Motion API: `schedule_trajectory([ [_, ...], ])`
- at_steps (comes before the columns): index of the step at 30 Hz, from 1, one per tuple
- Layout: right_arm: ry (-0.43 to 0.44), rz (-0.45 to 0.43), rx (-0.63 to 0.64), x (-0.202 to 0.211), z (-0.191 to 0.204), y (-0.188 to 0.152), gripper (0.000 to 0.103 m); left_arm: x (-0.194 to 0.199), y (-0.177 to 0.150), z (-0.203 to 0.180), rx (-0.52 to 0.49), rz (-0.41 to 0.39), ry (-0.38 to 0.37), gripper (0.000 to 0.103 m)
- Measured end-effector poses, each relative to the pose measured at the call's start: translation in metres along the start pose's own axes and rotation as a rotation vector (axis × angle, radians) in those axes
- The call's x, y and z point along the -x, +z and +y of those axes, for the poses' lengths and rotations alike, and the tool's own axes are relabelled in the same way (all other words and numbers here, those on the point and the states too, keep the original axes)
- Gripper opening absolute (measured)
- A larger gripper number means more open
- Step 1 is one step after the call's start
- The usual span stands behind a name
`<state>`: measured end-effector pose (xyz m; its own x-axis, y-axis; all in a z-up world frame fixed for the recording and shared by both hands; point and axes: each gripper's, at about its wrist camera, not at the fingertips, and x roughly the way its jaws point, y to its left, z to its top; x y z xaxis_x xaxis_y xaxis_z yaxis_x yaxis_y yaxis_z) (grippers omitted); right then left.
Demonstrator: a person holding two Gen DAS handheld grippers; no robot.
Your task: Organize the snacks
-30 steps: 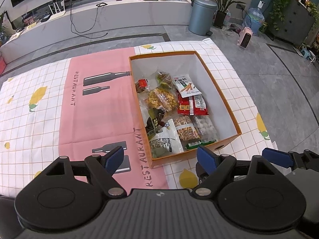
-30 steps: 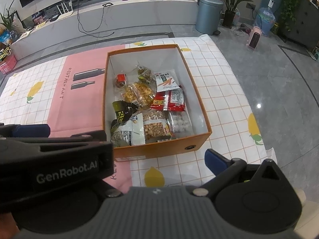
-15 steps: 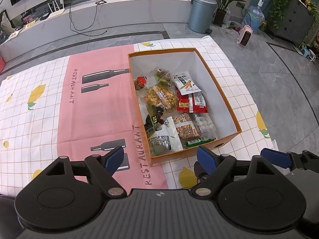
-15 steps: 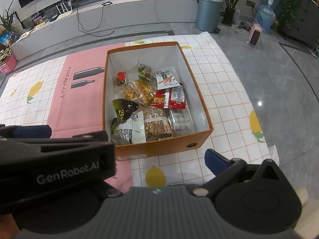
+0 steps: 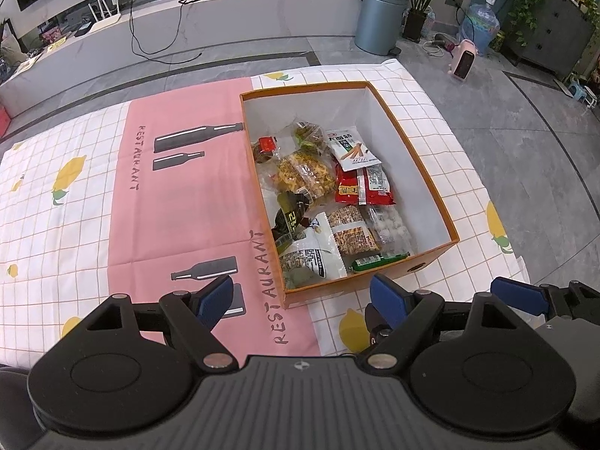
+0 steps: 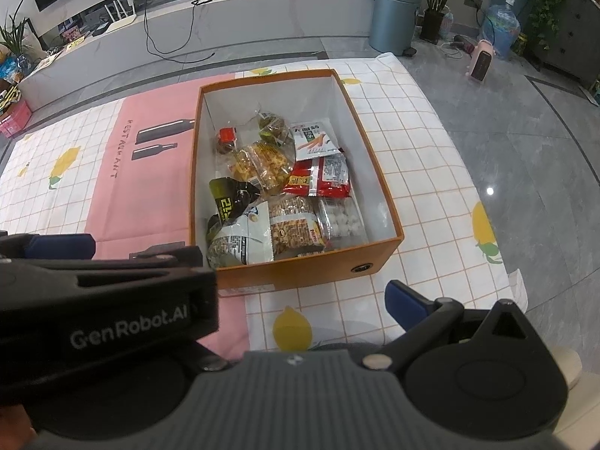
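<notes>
Lemon-print checked tablecloth (image 5: 67, 225) — pink centre panel — grey tiled floor (image 5: 525, 142).

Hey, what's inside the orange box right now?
The orange box holds loose snack packets: a red packet, a white carrot-print packet, a yellow snack bag, a white bag, a green stick. Anything underneath them is covered.

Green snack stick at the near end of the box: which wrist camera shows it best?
The left wrist view. There the green snack stick lies in full sight along the near wall of the orange box, below the peanut packet. In the right wrist view that near wall hides it almost wholly.
</notes>
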<state>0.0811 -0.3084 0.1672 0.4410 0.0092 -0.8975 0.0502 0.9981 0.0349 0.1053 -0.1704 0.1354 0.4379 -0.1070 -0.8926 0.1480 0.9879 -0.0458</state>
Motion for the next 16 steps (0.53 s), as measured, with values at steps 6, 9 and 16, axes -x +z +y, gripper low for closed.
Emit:
schedule_trajectory([
  [6,0.001,-0.002,0.002,-0.0005,0.0004,-0.0004,0.099,0.0007,0.0003,-0.0006,-0.008,-0.003,0.008,0.097],
  [9,0.001,-0.002,0.004,-0.0005,0.0011,-0.0007,0.099,0.0011,0.0000,-0.0004,-0.009,-0.004,0.010,0.097],
  [16,0.004,-0.005,0.006,0.0010,0.0022,-0.0017,0.099,0.0021,-0.0011,0.0006,-0.007,-0.006,0.006,0.097],
])
